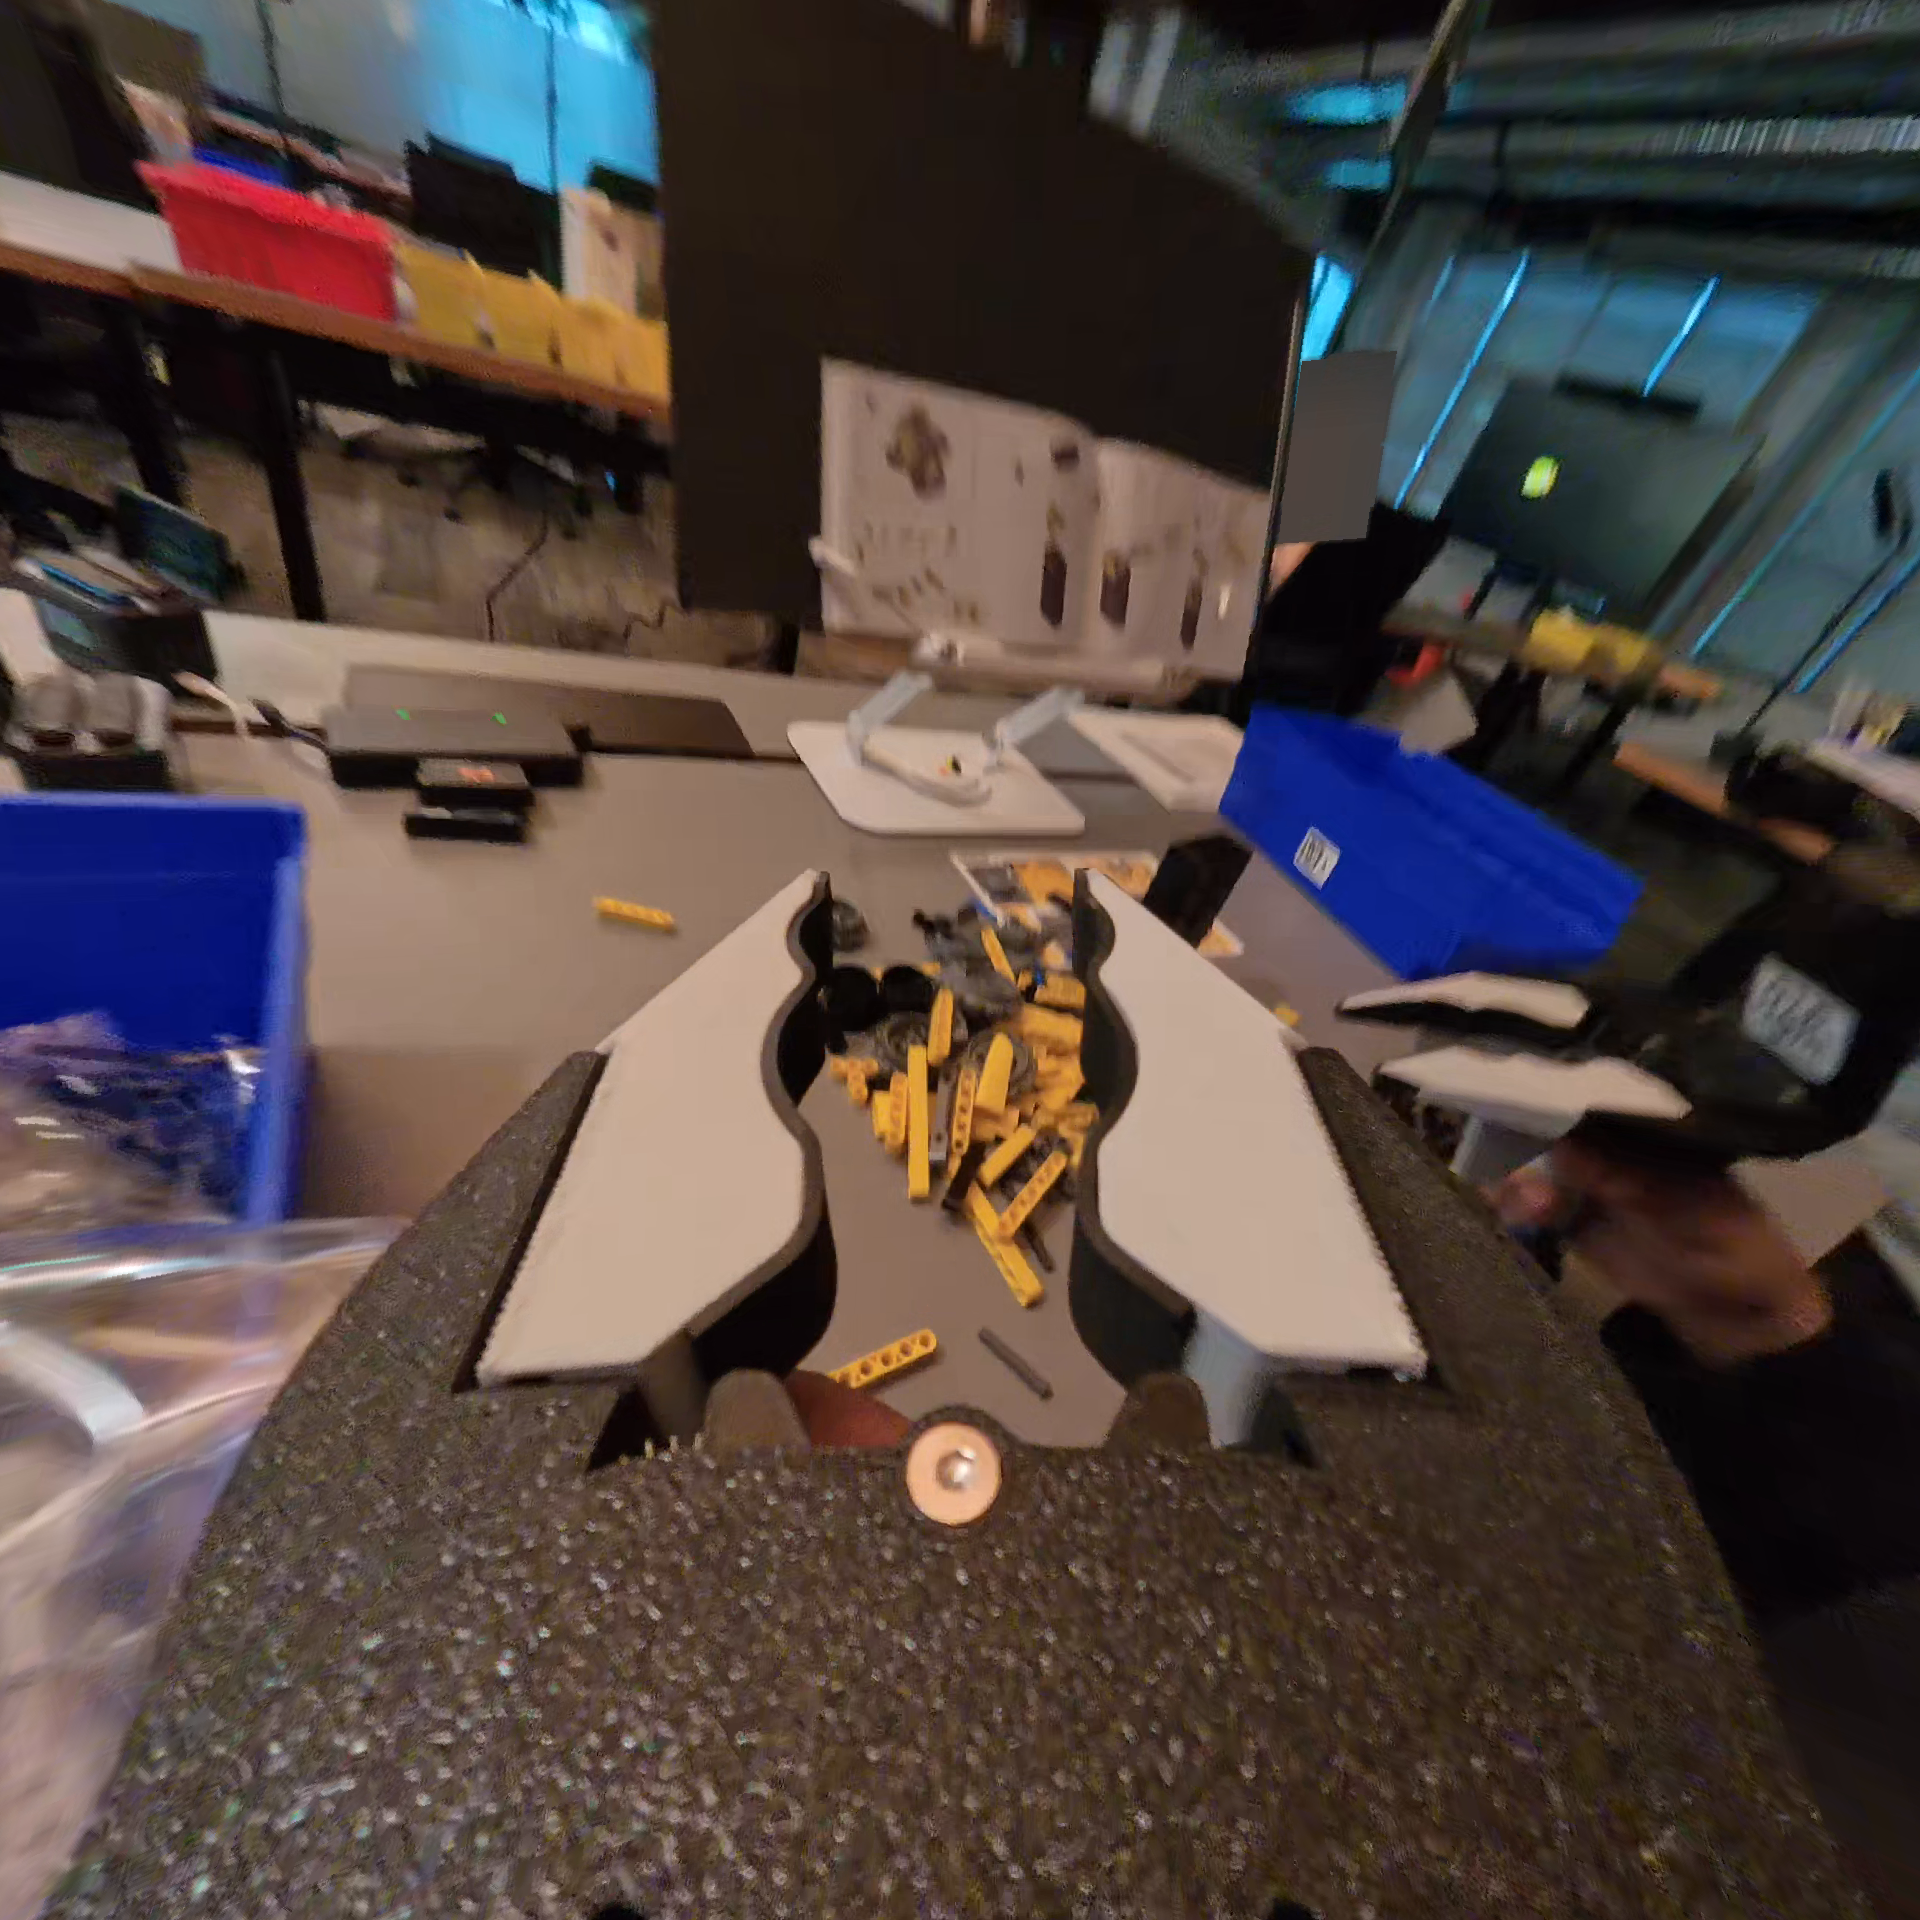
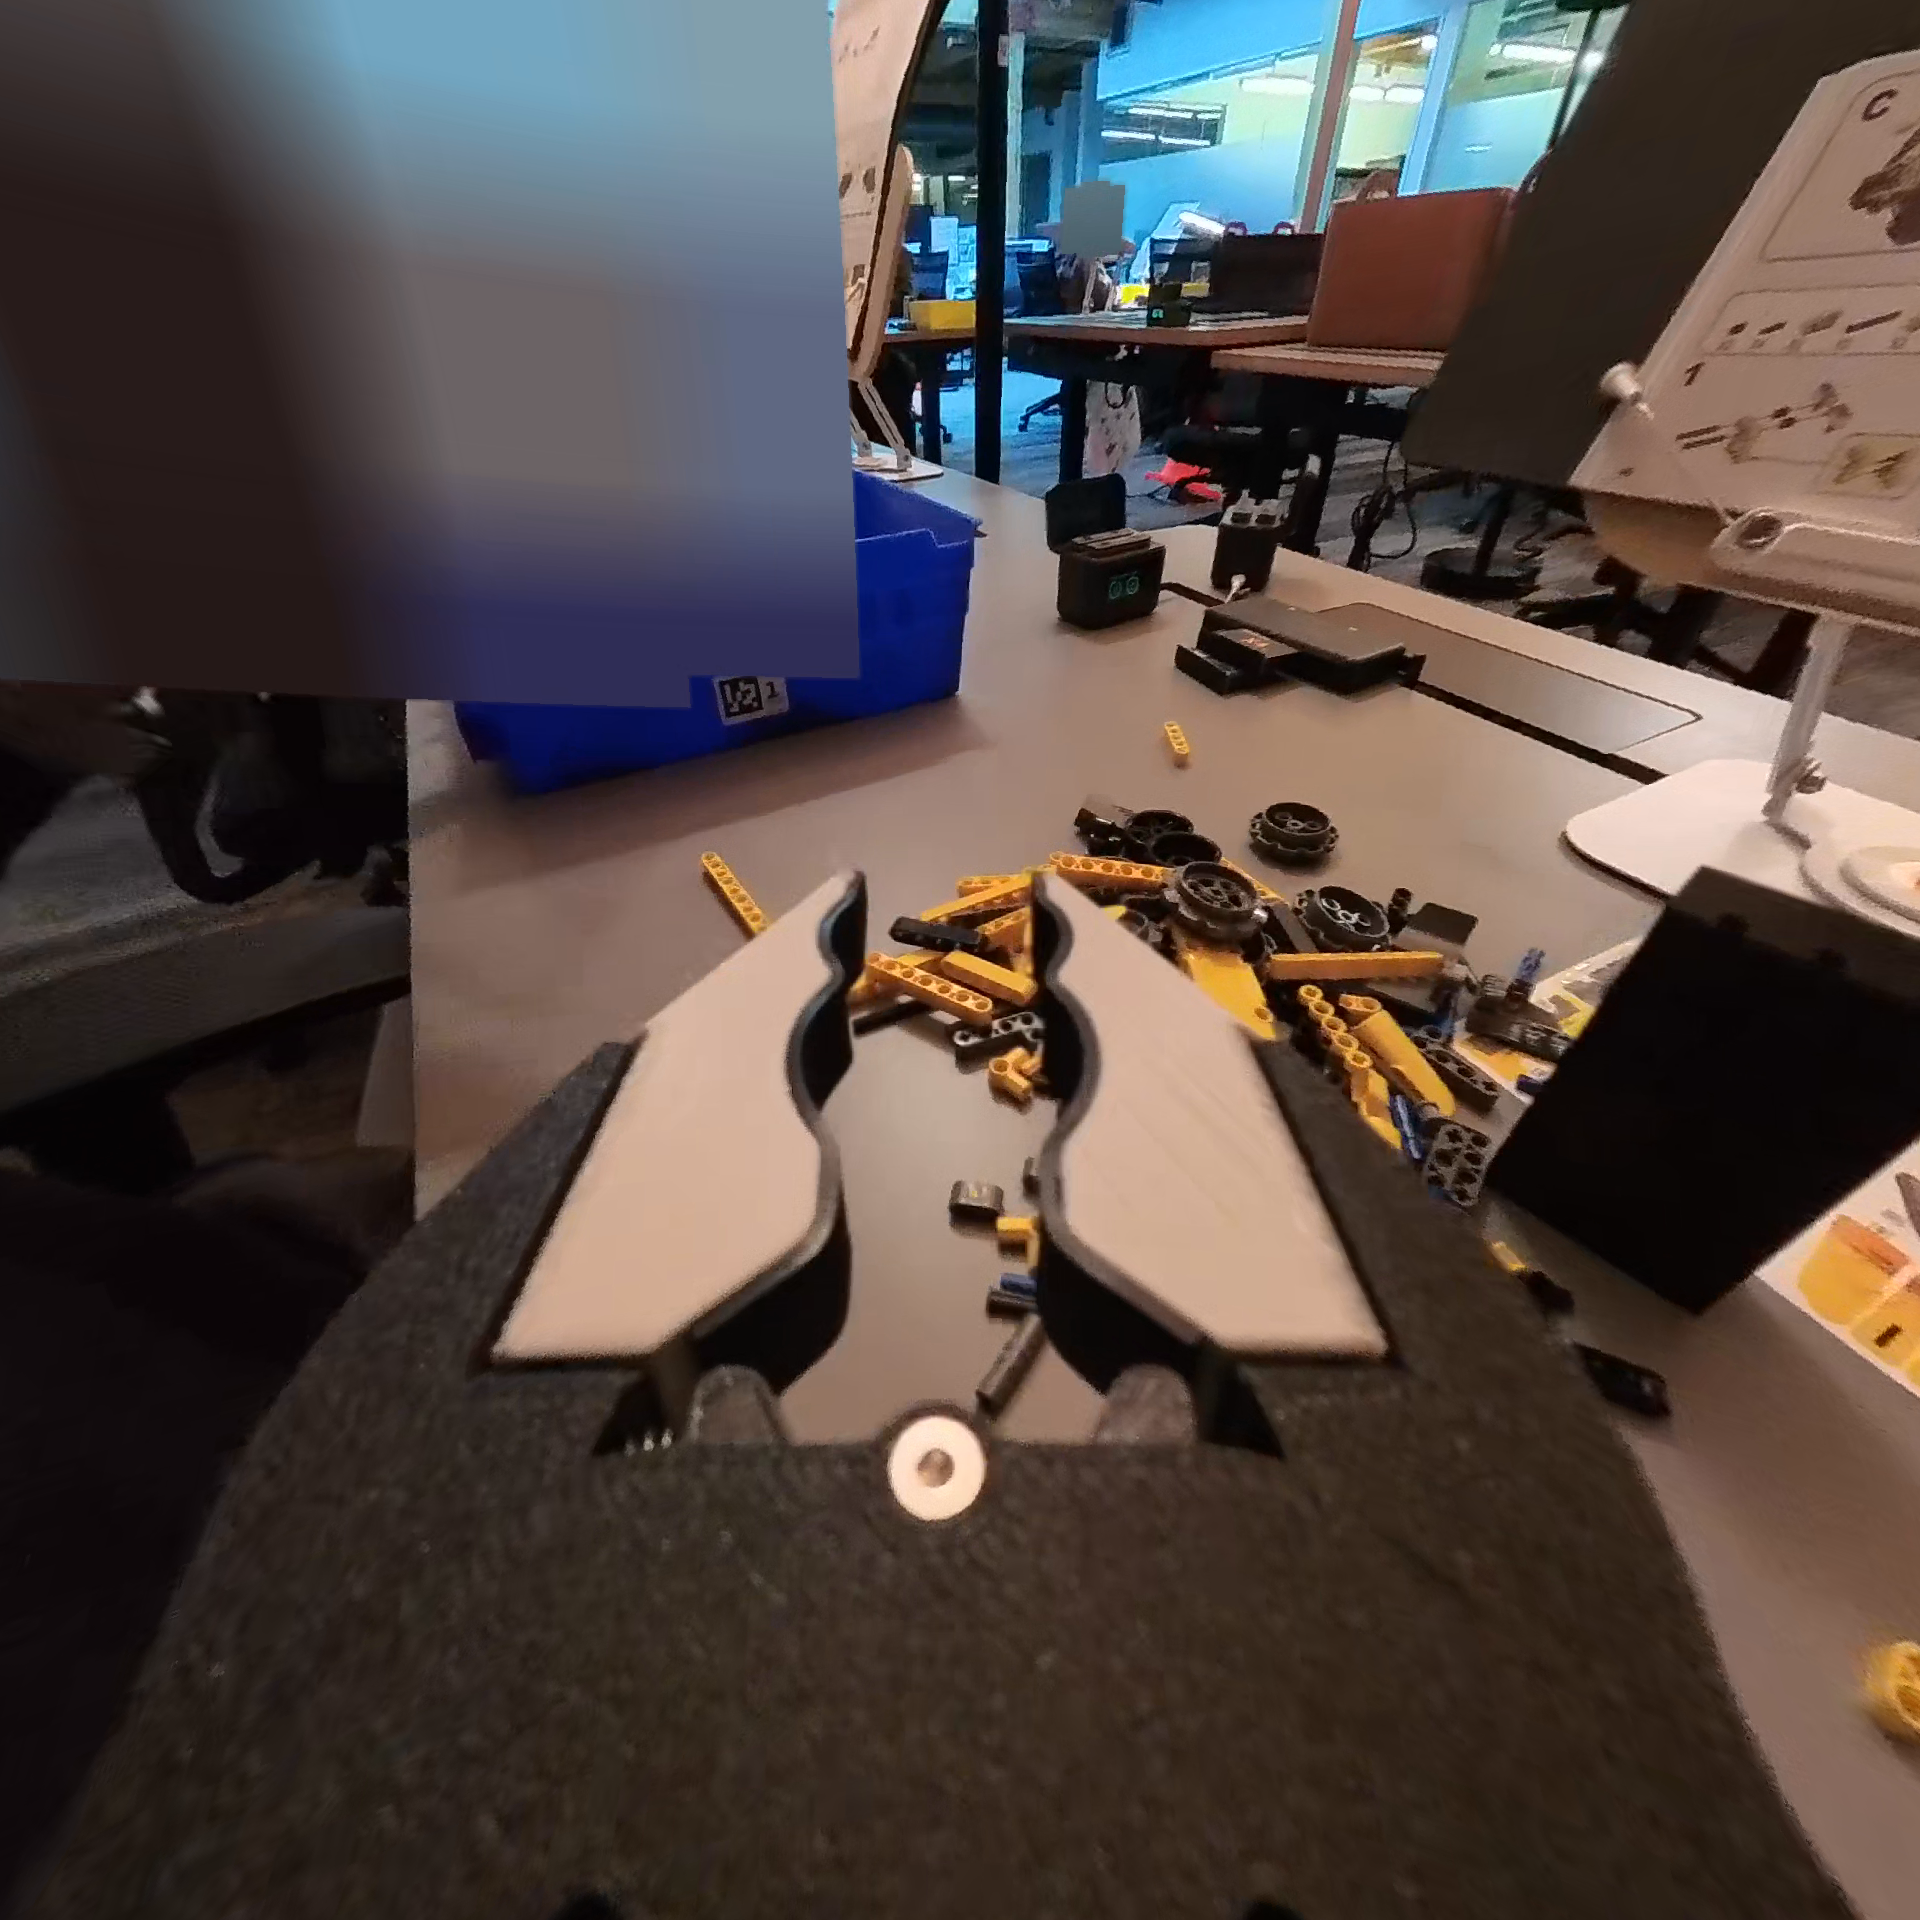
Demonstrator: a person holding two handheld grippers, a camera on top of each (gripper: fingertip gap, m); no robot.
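A pile of yellow beams and black wheels and connectors (image 1: 966, 1081) lies on the grey table (image 1: 468, 987). My left gripper (image 1: 953, 894) is open and empty, held above the table with the pile showing between its fingers. A single yellow beam (image 1: 888, 1359) and a black pin (image 1: 1016, 1363) lie near its base. My right gripper (image 2: 948, 894) is open and empty, just short of the pile (image 2: 1195, 956); small black and yellow bits (image 2: 1013, 1231) lie between its fingers. It also shows in the left wrist view (image 1: 1366, 1039), to the right, held by a hand.
One blue bin (image 1: 145, 966) stands at the left beside a clear plastic bag (image 1: 104, 1299), another (image 1: 1423, 842) at the right. A white stand with a printed sheet (image 2: 1766, 312) and a black box (image 2: 1704, 1101) are near the pile. Black devices (image 2: 1299, 644) lie farther back. Left tips to right tips: about 20 centimetres. Between my right fingertips and the black pin (image 1: 1016, 1363) there is roughly 15 centimetres.
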